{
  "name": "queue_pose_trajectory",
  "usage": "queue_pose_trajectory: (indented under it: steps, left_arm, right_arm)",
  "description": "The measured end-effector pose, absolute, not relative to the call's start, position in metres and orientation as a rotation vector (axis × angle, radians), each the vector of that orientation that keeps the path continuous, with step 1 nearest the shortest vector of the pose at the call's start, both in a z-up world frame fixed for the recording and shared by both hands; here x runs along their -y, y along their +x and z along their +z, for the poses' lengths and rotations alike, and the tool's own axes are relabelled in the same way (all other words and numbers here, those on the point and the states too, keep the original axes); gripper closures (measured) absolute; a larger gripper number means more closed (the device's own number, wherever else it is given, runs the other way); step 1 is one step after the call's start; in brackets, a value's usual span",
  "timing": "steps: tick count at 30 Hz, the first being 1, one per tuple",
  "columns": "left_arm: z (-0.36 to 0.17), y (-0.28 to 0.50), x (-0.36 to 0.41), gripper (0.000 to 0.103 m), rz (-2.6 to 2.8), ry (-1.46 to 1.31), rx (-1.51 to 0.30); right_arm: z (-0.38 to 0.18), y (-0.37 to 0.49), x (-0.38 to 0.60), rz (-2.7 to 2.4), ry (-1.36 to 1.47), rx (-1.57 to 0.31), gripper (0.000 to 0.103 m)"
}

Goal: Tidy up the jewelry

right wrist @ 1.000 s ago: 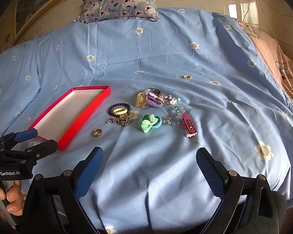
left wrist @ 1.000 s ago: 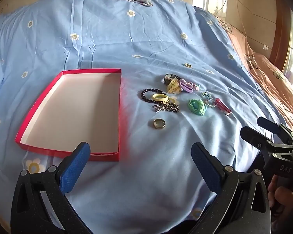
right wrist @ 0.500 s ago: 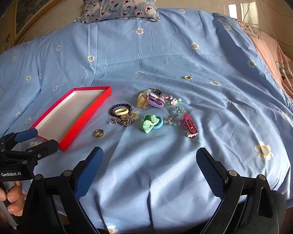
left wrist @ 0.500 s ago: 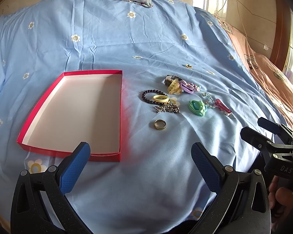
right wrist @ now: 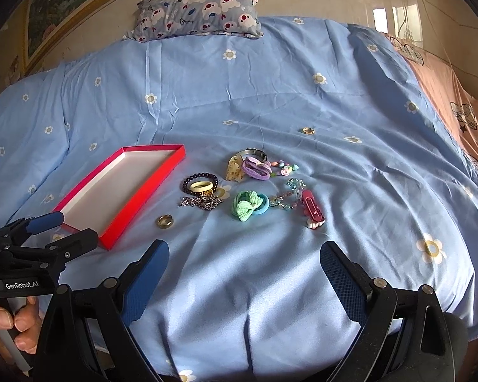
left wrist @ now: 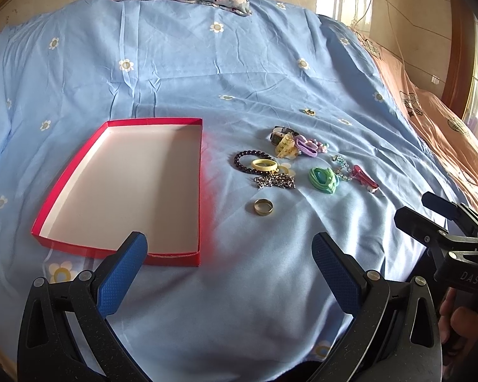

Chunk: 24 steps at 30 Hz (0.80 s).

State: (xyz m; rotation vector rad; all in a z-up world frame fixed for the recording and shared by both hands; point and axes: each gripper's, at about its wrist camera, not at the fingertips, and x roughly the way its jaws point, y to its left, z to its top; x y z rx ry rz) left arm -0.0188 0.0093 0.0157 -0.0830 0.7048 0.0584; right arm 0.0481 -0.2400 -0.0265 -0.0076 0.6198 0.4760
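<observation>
Jewelry (left wrist: 290,165) heaped on bed (left wrist: 207,63), right of red tray (left wrist: 118,187); overlapping pieces hard to separate. Gold ring (left wrist: 263,207) lies apart, nearer. Left gripper (left wrist: 229,264) and right gripper (right wrist: 243,264): fingers wide, holding nothing, bases cut off.

Setting: home bedroom.
Bed (right wrist: 271,95) under floral blue sheet; patterned pillow (right wrist: 200,6) at its head, framed picture (right wrist: 63,6) behind.

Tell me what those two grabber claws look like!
Both are black plastic clamps with bumpy blue pads on the fingers. The left gripper has "GenRobot.AI" printed in white on its side. The right gripper has "DAS" on its side. Bare hands hold both.
</observation>
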Motion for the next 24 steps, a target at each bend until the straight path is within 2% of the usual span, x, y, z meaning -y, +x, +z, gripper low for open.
queue_pose_trajectory:
  steps: [24]
  left_arm:
    - [0.025,-0.028,0.001,0.0,0.088,-0.038,-0.643]
  right_arm:
    - [-0.015,0.04,0.239,0.501,0.001,-0.55,0.006]
